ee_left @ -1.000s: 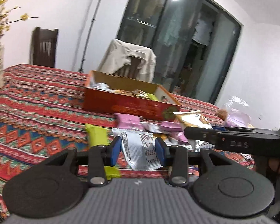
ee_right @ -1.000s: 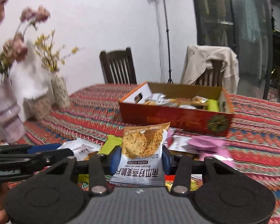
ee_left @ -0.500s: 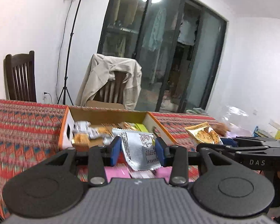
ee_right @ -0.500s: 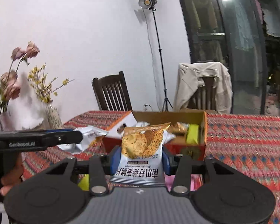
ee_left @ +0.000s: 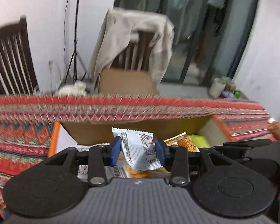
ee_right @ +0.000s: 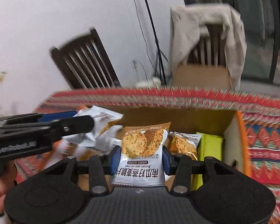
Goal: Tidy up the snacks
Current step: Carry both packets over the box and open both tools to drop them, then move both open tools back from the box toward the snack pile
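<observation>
My left gripper (ee_left: 138, 150) is shut on a silver-white snack packet (ee_left: 139, 149) and holds it over the open orange cardboard box (ee_left: 55, 138). My right gripper (ee_right: 141, 157) is shut on an orange-and-white cracker packet (ee_right: 142, 149) and holds it over the same box (ee_right: 240, 130). In the right wrist view the left gripper (ee_right: 84, 124) comes in from the left with its packet (ee_right: 100, 119). The box holds several packets, among them a green one (ee_right: 211, 149) and an orange one (ee_right: 183, 145).
The box sits on a table with a red patterned cloth (ee_left: 18, 136), whose far edge is close behind the box. Beyond it stand a dark wooden chair (ee_left: 11, 59), a chair draped with a beige jacket (ee_left: 132, 43) and a cardboard carton (ee_left: 125, 82).
Both grippers have moved forward and tipped down with their packets, from above the table in front of the box to right over its open inside.
</observation>
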{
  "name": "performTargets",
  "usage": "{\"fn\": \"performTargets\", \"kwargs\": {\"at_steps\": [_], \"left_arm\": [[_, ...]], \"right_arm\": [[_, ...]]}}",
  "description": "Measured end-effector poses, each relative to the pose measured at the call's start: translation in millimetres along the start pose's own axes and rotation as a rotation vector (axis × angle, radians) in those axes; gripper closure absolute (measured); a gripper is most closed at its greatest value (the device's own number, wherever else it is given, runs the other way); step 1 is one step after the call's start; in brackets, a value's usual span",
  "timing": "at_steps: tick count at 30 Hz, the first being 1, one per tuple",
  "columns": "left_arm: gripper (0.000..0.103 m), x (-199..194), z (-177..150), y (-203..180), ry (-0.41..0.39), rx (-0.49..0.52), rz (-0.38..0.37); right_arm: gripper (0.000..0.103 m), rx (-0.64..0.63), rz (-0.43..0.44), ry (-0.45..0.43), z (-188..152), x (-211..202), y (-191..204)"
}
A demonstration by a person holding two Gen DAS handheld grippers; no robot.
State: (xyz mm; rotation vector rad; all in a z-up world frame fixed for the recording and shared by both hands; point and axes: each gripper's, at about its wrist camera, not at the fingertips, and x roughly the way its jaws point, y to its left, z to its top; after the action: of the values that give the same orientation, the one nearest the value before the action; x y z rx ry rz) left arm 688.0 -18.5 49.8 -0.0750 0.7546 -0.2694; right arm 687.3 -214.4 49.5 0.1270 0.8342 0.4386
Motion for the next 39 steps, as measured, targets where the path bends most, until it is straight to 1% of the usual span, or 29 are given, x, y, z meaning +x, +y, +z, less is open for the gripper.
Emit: {"fn": "performTargets", "kwargs": {"at_steps": [3, 5, 6, 7, 8, 9, 10, 13, 15, 17, 19, 22, 23, 26, 28, 30, 31, 33, 35, 37, 39], "left_arm": [[0.06, 38, 3, 16, 0.055, -0.046, 0.02], [0.047, 51, 1, 29, 0.064, -0.111, 0.034], [0.047, 54, 0, 36, 0.082, -0.14, 0.041], [0.046, 54, -2, 42, 0.084, -0.148, 0.031], [0.042, 54, -2, 44, 0.076, -0.148, 0.016], [0.039, 51, -3, 46, 0.078, -0.144, 0.005], [0.038, 48, -2, 46, 0.08, -0.139, 0.002], [0.037, 32, -1, 40, 0.066, -0.115, 0.007], [0.037, 12, -2, 29, 0.061, -0.098, 0.022], [0.037, -13, -2, 16, 0.033, -0.074, 0.02], [0.035, -44, -4, 5, 0.003, -0.049, 0.014], [0.024, -99, -9, -10, -0.049, 0.001, 0.012], [0.022, -115, -11, -15, -0.063, 0.015, 0.015], [0.021, -161, -21, -31, -0.094, 0.066, 0.031], [0.019, -191, -33, -43, -0.118, 0.098, 0.039], [0.017, -225, -51, -56, -0.149, 0.136, 0.032], [0.012, -237, -59, -60, -0.164, 0.153, 0.027], [0.008, -269, -82, -73, -0.211, 0.197, 0.025], [0.007, -298, -105, -84, -0.269, 0.225, 0.026], [0.003, -323, -128, -91, -0.313, 0.238, 0.012], [0.002, -346, -156, -94, -0.342, 0.221, -0.016]], "right_arm": [[0.058, -0.019, -0.032, 0.058, 10, 42, 2], [0.056, -0.054, -0.053, 0.079, 12, 60, 8], [0.055, -0.068, -0.07, 0.085, 13, 66, 9], [0.049, -0.079, -0.085, 0.088, 13, 71, 9], [0.044, -0.09, -0.098, 0.088, 13, 73, 10], [0.042, -0.1, -0.102, 0.083, 12, 72, 10], [0.042, -0.104, -0.097, 0.078, 11, 69, 10], [0.04, -0.102, -0.082, 0.055, 12, 53, 8], [0.04, -0.099, -0.087, 0.038, 13, 40, 6], [0.039, -0.1, -0.091, 0.029, 15, 26, 6], [0.039, -0.113, -0.098, 0.011, 14, 4, 8], [0.037, -0.119, -0.095, -0.029, 10, -37, 11], [0.034, -0.124, -0.094, -0.047, 8, -54, 13], [0.029, -0.153, -0.099, -0.1, -3, -105, 18], [0.029, -0.164, -0.115, -0.13, -14, -134, 21], [0.029, -0.169, -0.119, -0.16, -25, -166, 22], [0.028, -0.167, -0.118, -0.177, -32, -183, 22], [0.021, -0.175, -0.112, -0.216, -50, -219, 25], [0.019, -0.191, -0.109, -0.256, -71, -250, 27], [0.019, -0.194, -0.114, -0.29, -95, -280, 28], [0.018, -0.198, -0.115, -0.322, -121, -306, 31]]}}
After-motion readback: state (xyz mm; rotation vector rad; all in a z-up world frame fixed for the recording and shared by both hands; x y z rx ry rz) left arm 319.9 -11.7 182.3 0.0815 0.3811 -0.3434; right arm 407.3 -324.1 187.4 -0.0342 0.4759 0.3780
